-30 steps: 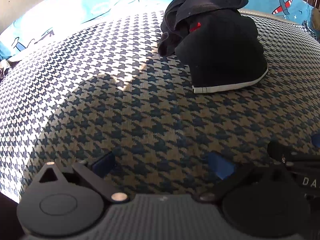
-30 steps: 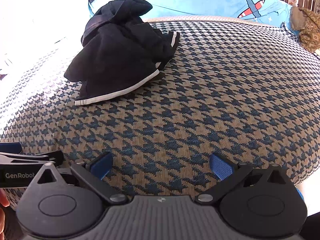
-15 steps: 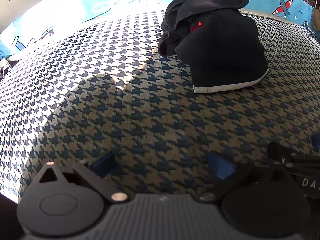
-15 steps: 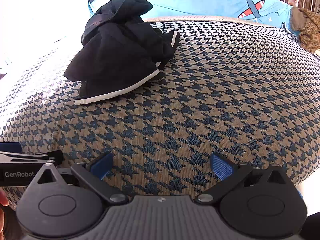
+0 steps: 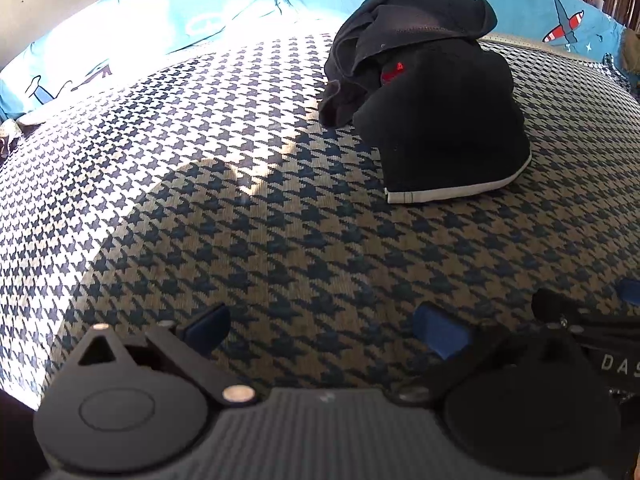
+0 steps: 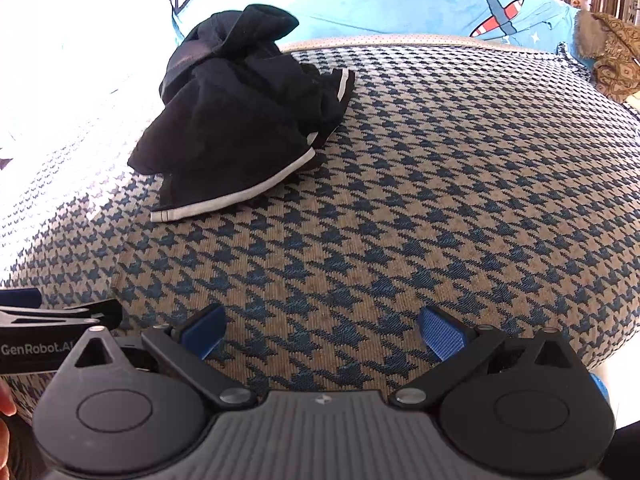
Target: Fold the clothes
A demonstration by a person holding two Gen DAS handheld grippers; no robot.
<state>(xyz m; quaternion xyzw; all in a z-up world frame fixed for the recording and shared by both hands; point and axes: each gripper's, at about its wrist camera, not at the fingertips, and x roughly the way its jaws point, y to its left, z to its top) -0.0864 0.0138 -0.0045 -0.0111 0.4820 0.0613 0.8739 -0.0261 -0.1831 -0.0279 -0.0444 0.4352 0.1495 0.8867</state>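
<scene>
Crumpled black fabric garment with white-trimmed hems [image 5: 436,92] lies bunched in a heap on the blue-and-tan houndstooth woven surface [image 5: 280,232], not folded. Small red mark shows on the garment in the left wrist view.

Left gripper [image 5: 326,330]: blue-padded fingers spread wide, nothing between them, only houndstooth fabric in the gap. Garment sits well apart from the fingers, at about 1 o'clock, far side of the surface.

Right gripper [image 6: 322,328]: fingers also spread wide, empty. Same garment [image 6: 240,120] at about 11 o'clock from it, well apart, white hem edge facing the gripper. No contact with the cloth by either gripper.

Light blue pillow with airplane print [image 6: 420,4] lies behind the garment at 12 o'clock, just beside it or touching, cannot tell. Brown patterned cloth [image 6: 612,52] at 2 o'clock in the right wrist view. Bright sunlight washes out the surface's left part. Left gripper's body shows at 9 o'clock, low, in the right wrist view.
</scene>
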